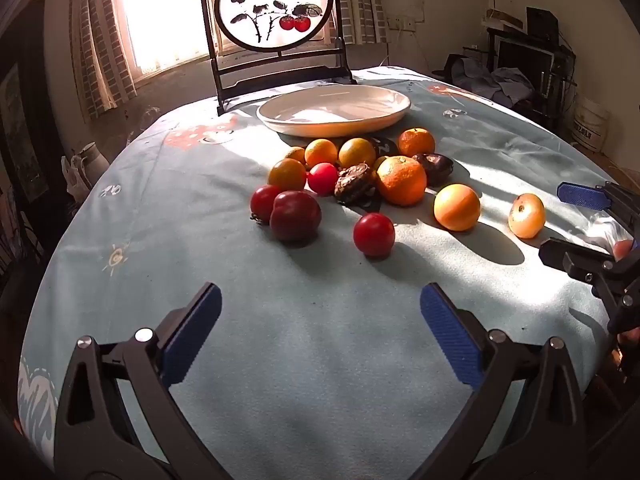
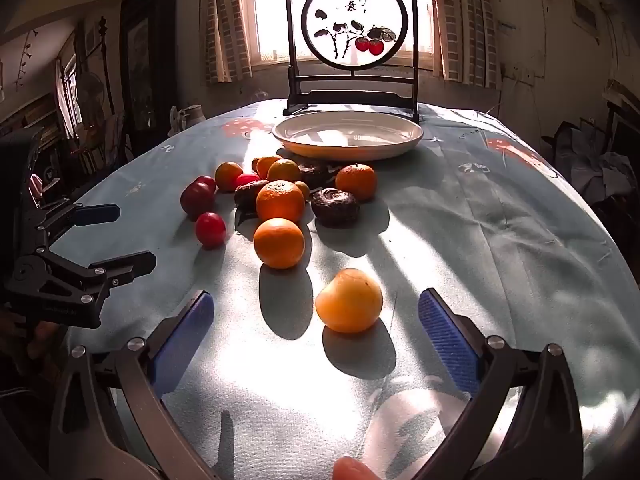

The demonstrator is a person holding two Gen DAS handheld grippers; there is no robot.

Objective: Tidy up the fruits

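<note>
Several fruits lie in a loose heap on the blue tablecloth: oranges (image 1: pixel 401 180) (image 2: pixel 279 201), red tomatoes (image 1: pixel 373 234) (image 2: pixel 210 229), a dark red plum (image 1: pixel 295 215) (image 2: pixel 197 200) and dark wrinkled fruits (image 1: pixel 354 188) (image 2: pixel 335 207). An empty white plate (image 1: pixel 280 120) (image 2: pixel 412 138) stands behind them. A pale yellow fruit (image 2: pixel 349 300) (image 1: pixel 526 215) lies apart, just ahead of my open, empty right gripper (image 2: pixel 316 318). My left gripper (image 1: pixel 320 316) is open and empty, short of the heap.
A framed round painting on a dark stand (image 1: pixel 276 12) (image 2: pixel 354 28) stands behind the plate, at the table's far edge. The right gripper (image 1: pixel 580 224) shows at the right of the left wrist view; the left gripper (image 2: pixel 112 236) shows at the left of the right wrist view.
</note>
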